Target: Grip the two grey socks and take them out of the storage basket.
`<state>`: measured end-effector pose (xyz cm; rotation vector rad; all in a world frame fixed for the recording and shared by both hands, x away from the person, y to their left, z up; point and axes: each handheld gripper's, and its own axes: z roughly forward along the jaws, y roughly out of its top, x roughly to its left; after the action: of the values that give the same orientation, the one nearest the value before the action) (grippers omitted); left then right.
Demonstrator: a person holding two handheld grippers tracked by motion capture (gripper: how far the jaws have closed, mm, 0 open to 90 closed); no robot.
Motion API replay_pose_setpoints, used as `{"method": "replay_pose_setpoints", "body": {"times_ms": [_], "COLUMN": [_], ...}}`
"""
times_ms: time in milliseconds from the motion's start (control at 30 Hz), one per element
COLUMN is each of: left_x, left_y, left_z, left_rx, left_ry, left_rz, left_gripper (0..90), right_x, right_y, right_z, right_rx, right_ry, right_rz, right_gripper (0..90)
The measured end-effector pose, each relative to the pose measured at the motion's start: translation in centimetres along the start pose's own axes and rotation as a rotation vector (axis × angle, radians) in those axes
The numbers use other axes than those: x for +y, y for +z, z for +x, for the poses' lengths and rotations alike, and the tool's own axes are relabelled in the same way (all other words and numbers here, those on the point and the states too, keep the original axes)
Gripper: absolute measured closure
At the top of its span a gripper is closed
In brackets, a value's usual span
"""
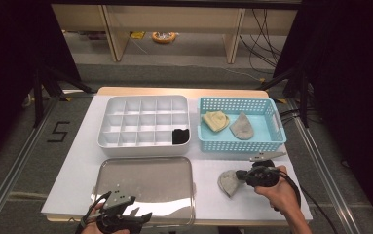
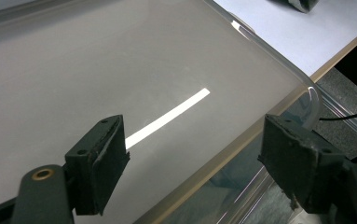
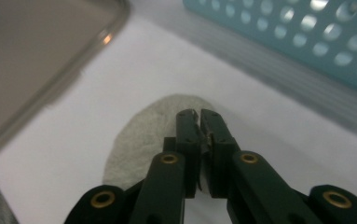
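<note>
So this looks like sorting socks out of the blue basket (image 1: pixel 275 127) into the white divider box (image 1: pixel 110 114), and it's early days; one black sock (image 1: pixel 180 136) already sits in the bottom-right compartment of the box, every other compartment looks bare. The right gripper (image 1: pixel 238 175) has its fingers (image 3: pixel 188 133) pinched together on a grey sock (image 1: pixel 228 183), which lies on the white desk (image 1: pixel 82 161) just in front of the basket and right of the metal tray (image 1: pixel 145 170); from the right gripper view a bit of fabric seems caught between them, so I'd call it gripped. The left gripper (image 1: pixel 125 214) hovers over the near edge of the tray, fingers (image 2: pixel 99 161) spread wide, holding nothing. Left to do, I reckon: this grey sock, plus a yellow sock (image 1: pixel 215 120) and another grey one (image 1: pixel 241 126) lying in the basket.
</note>
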<state>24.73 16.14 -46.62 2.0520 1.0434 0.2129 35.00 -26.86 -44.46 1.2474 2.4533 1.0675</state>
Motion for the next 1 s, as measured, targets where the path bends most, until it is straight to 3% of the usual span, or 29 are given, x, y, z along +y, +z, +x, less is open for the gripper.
{"method": "replay_pose_setpoints", "body": {"times_ms": [67,100,167,200,233,267,333,367,433,467,567,600,633,667,700,767,800,833,867,900,967,1000], "left_x": [0.0,0.1,0.1,0.2,0.2,0.3,0.5,0.6,0.8,1.0,1.5,2.2,2.2,2.9,3.3,3.6,4.1,4.1,4.5,4.6,4.8,4.8], "left_y": [0.0,0.0,0.0,0.0,0.0,-0.1,0.0,0.1,0.4,0.6,1.3,2.0,2.0,2.8,3.2,3.4,3.8,3.8,3.9,4.0,4.1,4.3], "left_z": [-0.1,-0.1,-0.1,-0.3,-0.4,-0.4,-0.6,-0.7,-0.9,-1.0,-1.5,-2.1,-2.1,-2.7,-3.0,-3.2,-3.4,-3.4,-3.4,-3.5,-3.4,-3.6], "left_rx": [0.002,0.005,0.002,-0.007,-0.004,-0.013,-0.021,-0.024,-0.028,-0.036,-0.03,-0.058,-0.058,-0.071,-0.085,-0.088,-0.09,-0.09,-0.091,-0.092,-0.093,-0.087], "left_ry": [-0.005,-0.008,-0.002,-0.018,-0.017,-0.009,-0.021,-0.012,-0.01,-0.01,0.005,0.028,0.028,0.044,0.049,0.056,0.063,0.063,0.084,0.077,0.091,0.063], "left_rz": [-0.005,-0.013,-0.011,-0.017,-0.021,-0.012,-0.019,-0.021,-0.015,-0.013,0.006,0.015,0.015,0.024,0.019,0.03,0.023,0.023,0.029,0.024,0.026,0.017], "left_gripper": [22.0,22.0,22.0,22.0,22.0,22.0,22.0,22.0,22.0,22.1,22.1,22.2,22.2,22.3,22.4,22.5,22.5,22.5,22.5,22.5,22.5,22.5], "right_x": [0.5,0.7,0.9,1.1,1.1,0.9,0.4,0.1,-0.3,-0.3,-0.6,-0.7,-0.7,-0.7,-0.6,-0.7,-0.8,-0.8,-1.0,-1.1,-1.2,-1.1], "right_y": [-1.2,-2.1,-2.7,-3.5,-3.6,-3.4,-2.9,-2.5,-1.8,-1.9,-1.3,-0.9,-0.9,-0.3,-0.1,0.2,0.8,0.8,1.1,1.3,1.2,1.1], "right_z": [0.3,0.8,1.0,0.9,1.1,0.9,0.4,0.4,-0.3,-0.4,-0.6,-0.7,-0.7,-0.9,-0.7,-0.9,-1.0,-1.0,-1.1,-1.1,-1.0,-1.0], "right_rx": [-0.005,0.009,0.004,-0.02,-0.008,-0.006,-0.03,-0.032,-0.029,-0.038,-0.037,-0.02,-0.02,-0.025,-0.01,-0.014,0.015,0.015,0.039,0.039,0.04,0.053], "right_ry": [-0.011,0.01,-0.003,-0.069,-0.022,-0.005,-0.018,0.019,0.02,0.026,0.011,0.011,0.011,-0.015,0.018,0.002,0.01,0.01,0.004,-0.004,-0.009,-0.017], "right_rz": [-0.043,-0.029,-0.042,-0.065,-0.042,-0.049,-0.004,-0.003,-0.01,0.023,0.009,0.03,0.03,0.037,0.052,0.05,0.089,0.089,0.113,0.103,0.107,0.118], "right_gripper": [88.6,89.1,89.0,84.3,82.0,79.8,75.9,73.1,67.8,65.9,61.1,56.8,56.8,55.1,55.1,55.4,61.1,61.1,74.0,79.2,82.3,83.9]}}
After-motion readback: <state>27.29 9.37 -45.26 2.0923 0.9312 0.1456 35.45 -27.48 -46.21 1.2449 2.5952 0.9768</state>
